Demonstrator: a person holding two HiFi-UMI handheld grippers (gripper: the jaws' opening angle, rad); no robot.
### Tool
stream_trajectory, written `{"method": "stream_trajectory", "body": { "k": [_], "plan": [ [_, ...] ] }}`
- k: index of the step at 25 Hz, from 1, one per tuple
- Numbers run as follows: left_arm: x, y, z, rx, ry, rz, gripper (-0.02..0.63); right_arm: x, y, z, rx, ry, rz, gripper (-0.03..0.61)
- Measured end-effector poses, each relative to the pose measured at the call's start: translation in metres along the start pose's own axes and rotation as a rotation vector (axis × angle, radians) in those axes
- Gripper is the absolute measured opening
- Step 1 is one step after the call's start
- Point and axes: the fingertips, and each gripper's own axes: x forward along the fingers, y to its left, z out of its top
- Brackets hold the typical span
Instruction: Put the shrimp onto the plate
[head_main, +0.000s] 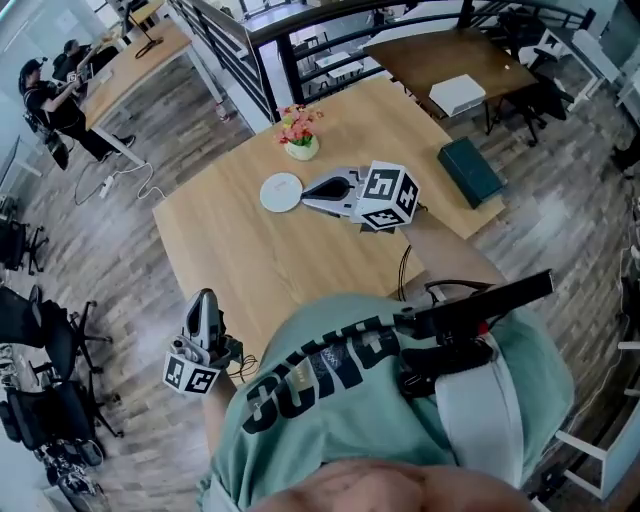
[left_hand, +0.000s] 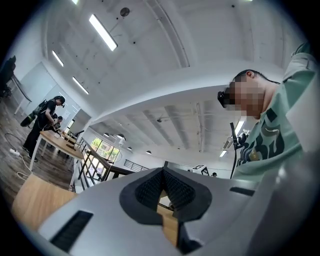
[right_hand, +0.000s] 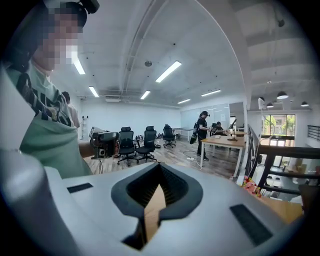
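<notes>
Head view: white plate (head_main: 281, 192) on the table (head_main: 240, 255), upper centre of frame, just below the flowers (head_main: 300, 132). Right gripper (head_main: 306, 190) over the table, tips pointing left at the plate's right rim, just beside it; contact cannot be told. Left gripper (head_main: 204, 297) lower left, at the table's edge, well apart from the plate. Shrimp cannot be made out on the plate or elsewhere. Left gripper view: left gripper (left_hand: 162, 171) has its jaws together, pads meeting, nothing between them; it points up toward the ceiling, no plate in frame. Right gripper view: right gripper (right_hand: 159, 166) has its jaws together, empty; flowers (right_hand: 250, 188) at lower right.
</notes>
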Motion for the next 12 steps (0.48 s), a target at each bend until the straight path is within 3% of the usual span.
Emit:
{"method": "stream_trajectory", "body": {
  "k": [7, 12],
  "plan": [
    [0.075, -0.088, -0.04, 0.004, 0.03, -0.023, -0.005, -0.102, -0.011, -0.047, 0.026, -0.016, 0.04, 0.008],
    [0.1, -0.141, -0.061, 0.01, 0.089, -0.001, -0.005, -0.148, -0.007, -0.079, 0.075, -0.044, 0.083, 0.008]
  ]
}}
